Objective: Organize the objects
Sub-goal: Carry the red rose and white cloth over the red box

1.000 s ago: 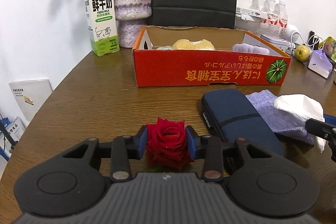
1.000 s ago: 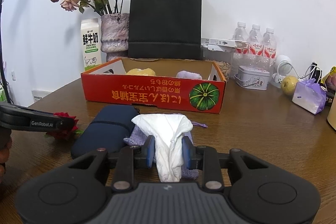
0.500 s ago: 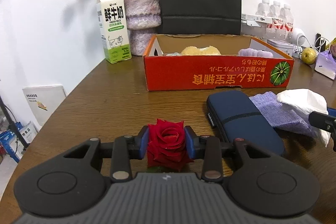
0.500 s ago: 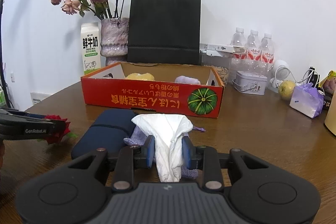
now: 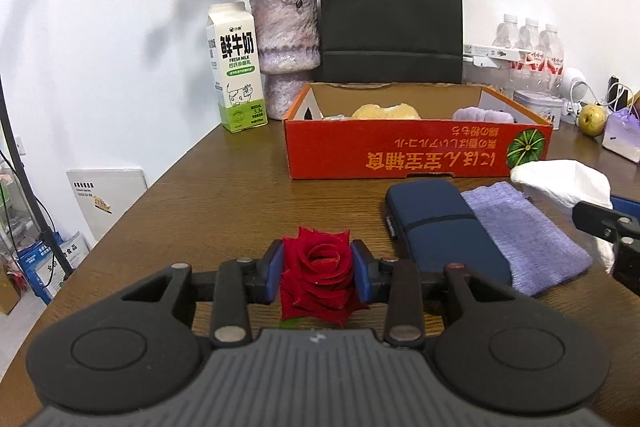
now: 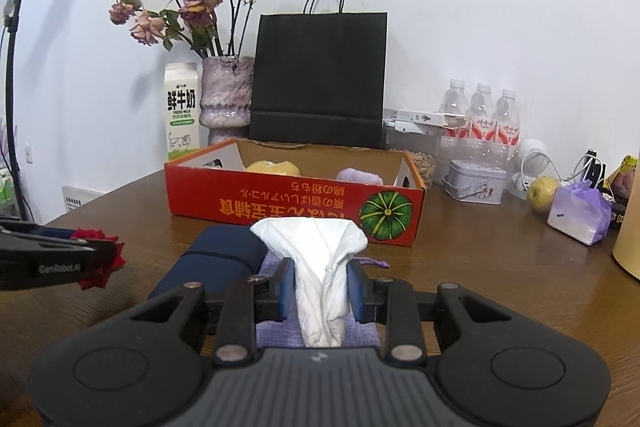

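The left gripper squeezes a red rose between its two blue pads, and the rose sits up off the brown table. The right gripper pinches a white tissue — the crumpled top fans out above the pads. Under the tissue lies a purple cloth, flat on the table, and just beside it, touching along one side, lies a dark blue case. Behind them stands a red box with an open top. Inside it you can see something yellow and something purple, but only their tops show. Behind the box, by the white wall, stand a black bag, a vase with dried pink flowers, and a milk carton. Far to the right are water bottles, a small tin and a yellow-green fruit — all well apart from the grippers.
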### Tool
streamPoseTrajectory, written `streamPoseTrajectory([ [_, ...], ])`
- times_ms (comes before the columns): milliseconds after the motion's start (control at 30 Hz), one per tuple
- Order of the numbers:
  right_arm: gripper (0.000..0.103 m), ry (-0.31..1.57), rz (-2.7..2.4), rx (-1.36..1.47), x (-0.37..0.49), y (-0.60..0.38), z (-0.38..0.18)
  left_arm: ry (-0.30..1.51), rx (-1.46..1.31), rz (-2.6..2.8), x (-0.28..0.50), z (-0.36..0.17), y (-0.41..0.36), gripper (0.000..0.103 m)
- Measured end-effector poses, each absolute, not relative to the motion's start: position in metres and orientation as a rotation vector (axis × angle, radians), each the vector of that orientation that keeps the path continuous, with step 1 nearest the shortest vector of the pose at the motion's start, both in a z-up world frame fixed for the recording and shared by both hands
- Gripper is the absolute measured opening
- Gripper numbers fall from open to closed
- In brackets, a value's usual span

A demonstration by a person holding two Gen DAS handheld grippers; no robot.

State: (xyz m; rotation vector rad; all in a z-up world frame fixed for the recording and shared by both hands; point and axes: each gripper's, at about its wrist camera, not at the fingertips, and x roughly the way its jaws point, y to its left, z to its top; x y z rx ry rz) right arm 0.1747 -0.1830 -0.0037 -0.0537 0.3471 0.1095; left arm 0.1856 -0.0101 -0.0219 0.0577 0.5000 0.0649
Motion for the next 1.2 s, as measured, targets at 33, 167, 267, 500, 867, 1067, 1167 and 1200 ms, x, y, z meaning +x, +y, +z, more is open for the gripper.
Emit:
streamPoseTrajectory([
  [33, 0.027, 0.341, 0.111, -0.053, 0.173, -0.183, -0.003, 0.498, 0.058, 0.067, 0.184, -0.021, -0.012, 0.036],
  [167, 0.027, 0.325, 0.119, -0.046, 0.171, -0.184, 0.002, 0.485, 0.062, 0.066, 0.182, -0.014, -0.02, 0.036],
  [267, 0.027, 0.318, 0.129, -0.039, 0.171, -0.185, 0.006, 0.471, 0.07, 0.062, 0.183, -0.008, -0.027, 0.036],
  [500, 0.027, 0.296, 0.143, -0.05, 0.175, -0.183, 0.016, 0.443, 0.071, 0.053, 0.19, 0.009, -0.038, 0.036],
  [867, 0.027, 0.254, 0.165, -0.071, 0.194, -0.177, 0.036, 0.415, 0.058, 0.056, 0.209, 0.024, -0.042, 0.036],
  [1067, 0.027, 0.22, 0.168, -0.089, 0.209, -0.168, 0.046, 0.402, 0.043, 0.063, 0.222, 0.031, -0.04, 0.036],
  [1167, 0.027, 0.21, 0.167, -0.087, 0.217, -0.166, 0.048, 0.393, 0.038, 0.07, 0.23, 0.034, -0.039, 0.036],
  [1200, 0.027, 0.21, 0.166, -0.085, 0.22, -0.165, 0.048, 0.391, 0.035, 0.072, 0.232, 0.034, -0.039, 0.036],
])
